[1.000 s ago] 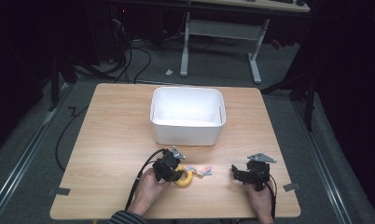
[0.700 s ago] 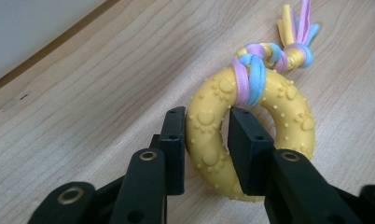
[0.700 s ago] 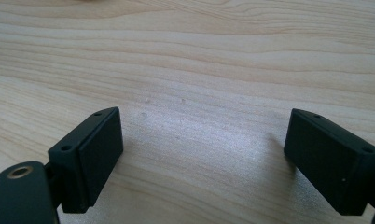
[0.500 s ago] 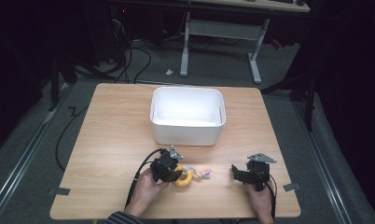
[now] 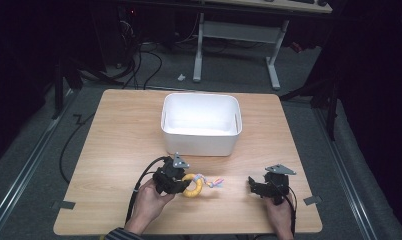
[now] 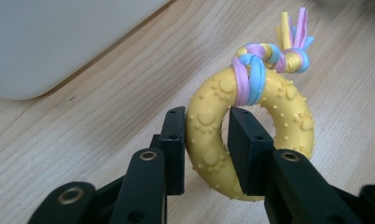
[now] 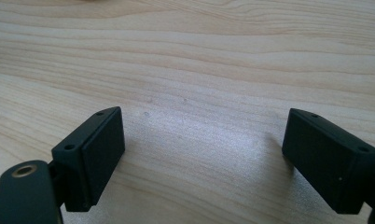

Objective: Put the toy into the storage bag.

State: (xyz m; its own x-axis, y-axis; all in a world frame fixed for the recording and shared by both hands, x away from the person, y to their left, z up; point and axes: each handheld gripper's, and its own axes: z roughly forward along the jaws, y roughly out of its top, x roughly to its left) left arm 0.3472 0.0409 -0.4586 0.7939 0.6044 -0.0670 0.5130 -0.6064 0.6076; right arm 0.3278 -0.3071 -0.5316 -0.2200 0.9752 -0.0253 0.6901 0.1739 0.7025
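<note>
Knobbly yellow ring toy (image 6: 251, 135), rope-tasselled, upright

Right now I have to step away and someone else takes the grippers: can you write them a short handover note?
Left gripper: jaws shut on the yellow knobbly rubber ring toy with a pink, blue and yellow braided rope, near the front of the wooden table.
Right gripper: jaws apart with only bare tabletop between them, though they have just been closing.
White plastic bin: mid-table, beyond the toy.
Done: toy gripped.
Left: probably carry it to the bin and release it there.
</note>
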